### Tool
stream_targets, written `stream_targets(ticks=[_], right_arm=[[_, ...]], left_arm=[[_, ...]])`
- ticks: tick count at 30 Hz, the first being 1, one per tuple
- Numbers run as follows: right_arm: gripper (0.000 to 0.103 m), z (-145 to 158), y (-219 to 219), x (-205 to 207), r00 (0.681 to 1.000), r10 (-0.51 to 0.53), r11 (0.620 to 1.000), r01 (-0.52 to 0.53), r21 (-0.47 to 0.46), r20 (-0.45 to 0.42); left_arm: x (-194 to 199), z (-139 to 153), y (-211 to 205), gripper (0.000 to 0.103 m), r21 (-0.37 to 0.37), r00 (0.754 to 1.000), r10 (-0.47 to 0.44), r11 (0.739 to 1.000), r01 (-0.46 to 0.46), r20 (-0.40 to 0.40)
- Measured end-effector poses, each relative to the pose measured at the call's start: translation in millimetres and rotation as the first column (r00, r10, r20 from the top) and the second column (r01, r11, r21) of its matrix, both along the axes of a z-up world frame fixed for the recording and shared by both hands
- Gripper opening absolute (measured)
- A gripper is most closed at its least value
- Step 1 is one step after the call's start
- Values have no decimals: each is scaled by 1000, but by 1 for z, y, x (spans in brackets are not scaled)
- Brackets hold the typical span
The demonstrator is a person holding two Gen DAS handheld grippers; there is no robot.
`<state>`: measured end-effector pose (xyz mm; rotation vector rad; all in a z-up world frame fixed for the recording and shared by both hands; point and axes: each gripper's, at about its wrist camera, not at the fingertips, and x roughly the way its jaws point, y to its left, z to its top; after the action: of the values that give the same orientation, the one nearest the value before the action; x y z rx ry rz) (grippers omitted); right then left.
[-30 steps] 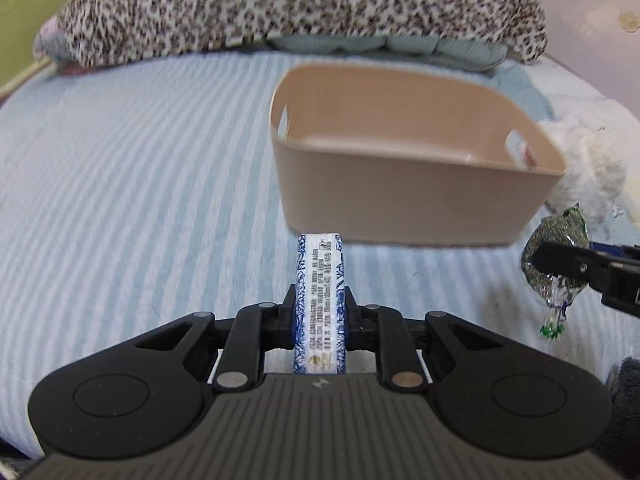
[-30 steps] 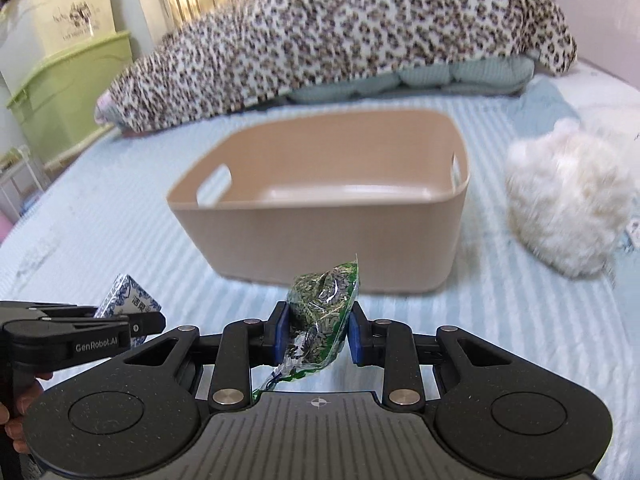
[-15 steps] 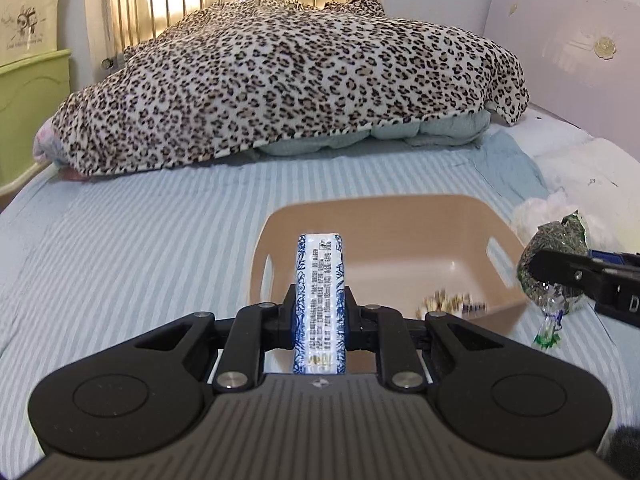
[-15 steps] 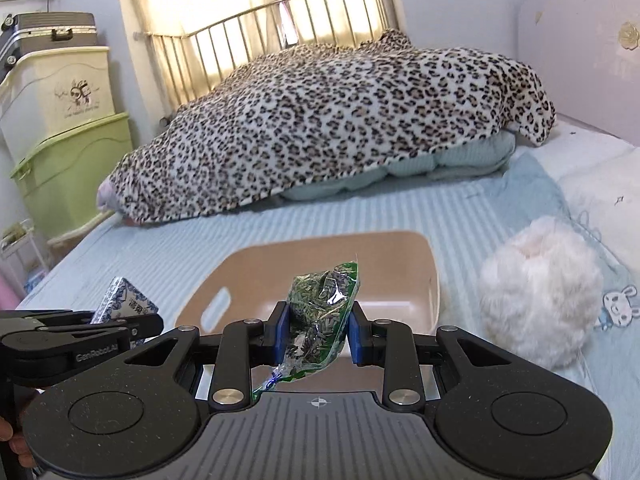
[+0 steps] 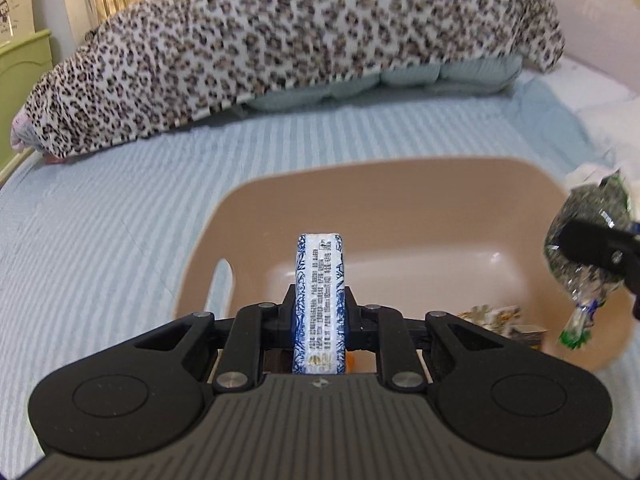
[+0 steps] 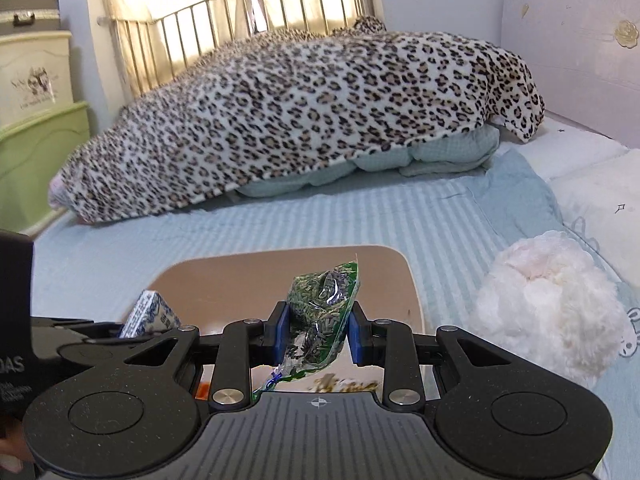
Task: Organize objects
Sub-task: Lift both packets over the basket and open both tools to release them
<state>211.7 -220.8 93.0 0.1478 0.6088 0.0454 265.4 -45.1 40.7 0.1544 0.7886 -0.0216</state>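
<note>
My left gripper (image 5: 319, 312) is shut on a blue-and-white packet (image 5: 320, 300) and holds it upright over the near edge of the beige plastic bin (image 5: 384, 184). My right gripper (image 6: 316, 334) is shut on a green snack bag (image 6: 320, 312) and holds it above the bin (image 6: 404, 276). The snack bag also shows at the right of the left wrist view (image 5: 586, 248), over the bin's right side. The blue-and-white packet shows at the left of the right wrist view (image 6: 150, 314). Some wrapped snacks (image 5: 500, 318) lie inside the bin.
The bin stands on a light blue striped bed sheet (image 5: 120, 208). A leopard-print blanket (image 6: 304, 112) lies across the far side. A white fluffy toy (image 6: 548, 304) sits right of the bin. Green and cream storage boxes (image 6: 36, 120) stand at the left beside the bed.
Both grippers rose from in front of the bin and moved forward, so both held items now hang over the bin's opening. Both grips stayed shut.
</note>
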Motion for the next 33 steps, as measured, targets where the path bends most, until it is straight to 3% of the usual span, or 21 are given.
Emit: stream_targets(ticks=[7, 11, 12, 13, 14, 15, 17, 18, 33], right_arm=[[27, -33, 8, 27, 996, -10, 998, 4, -68, -90], [28, -45, 13, 32, 988, 7, 996, -20, -86, -152], [37, -46, 13, 32, 987, 14, 996, -28, -87, -161], [40, -45, 14, 31, 987, 16, 995, -31, -91, -160], [44, -44, 14, 29, 988, 17, 995, -31, -90, -156], [54, -41, 14, 27, 989, 11, 995, -25, -93, -148], [70, -34, 13, 23, 992, 2, 995, -14, -96, -128], [73, -30, 13, 21, 993, 1, 995, -13, -100, -118], [89, 27, 13, -30, 1000, -5, 996, 2, -89, -28]], left_arm=[[24, -31, -8, 21, 44, 996, -21, 999, 25, -88], [29, -39, -7, 26, 34, 991, -27, 999, 32, -135], [28, -38, -7, 37, 29, 990, -27, 999, 31, -135], [27, -36, -7, 47, 21, 991, -29, 999, 32, -131], [25, -32, -6, 66, 15, 993, -28, 999, 30, -118], [22, -28, -6, 77, 14, 995, -23, 1000, 24, -96], [19, -20, -6, 83, 12, 998, -11, 1000, 11, -66], [17, -16, -4, 88, -2, 998, -11, 1000, 11, -61], [-34, 42, 11, 89, -58, 1000, 5, 998, -4, 24]])
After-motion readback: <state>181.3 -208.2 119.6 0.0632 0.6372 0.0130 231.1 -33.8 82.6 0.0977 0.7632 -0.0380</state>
